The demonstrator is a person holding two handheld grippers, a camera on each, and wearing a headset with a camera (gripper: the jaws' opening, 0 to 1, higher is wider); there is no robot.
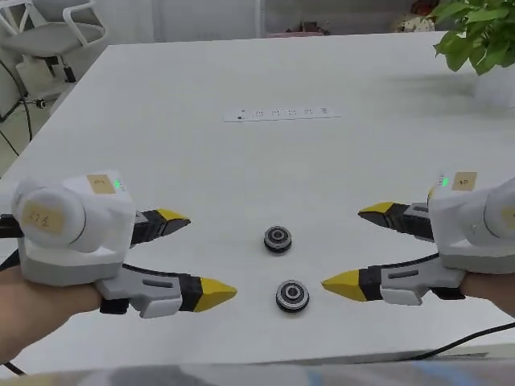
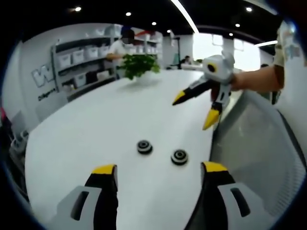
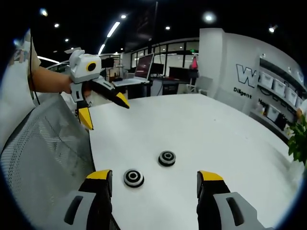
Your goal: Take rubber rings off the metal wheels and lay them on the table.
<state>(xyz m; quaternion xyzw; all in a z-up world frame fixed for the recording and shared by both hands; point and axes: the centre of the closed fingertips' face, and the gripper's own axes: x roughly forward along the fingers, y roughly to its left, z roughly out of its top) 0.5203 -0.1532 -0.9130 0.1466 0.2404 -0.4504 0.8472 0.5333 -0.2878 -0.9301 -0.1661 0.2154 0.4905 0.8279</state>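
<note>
Rubber rings, black, sit on both small round metal wheels; none lies loose on the wide white table (image 1: 241,161). By my reading, nothing has been removed yet.

Left gripper (image 1: 205,255), white body, black jaws, yellow tips: jaws spread wide, holding nothing. It hovers above the table to the left of the wheels, well apart from them.

Centre: far wheel (image 1: 278,239) and near wheel (image 1: 292,295) lie flat, one beyond the other, close but not touching. The near wheel is toward the table's front edge. Both lie between the two grippers.

Right gripper (image 1: 344,248), same build: jaws wide open, empty, hovering to the right with tips aimed at the wheels. Its lower tip is near the near wheel, not touching.

Risks from here:
- The wheels are small, smooth and unrestrained. A one-sided push from a pointed tip would likely slide or roll one, and the near wheel could go over the edge.
- The rings look thin, and how they are seated is too small to tell. A tip may skate off instead of hooking under.
- Peeling probably needs one gripper clamping the wheel. With a weak clamp it spins or pops out.
- A stretched ring could snap free and leave the table.
</note>
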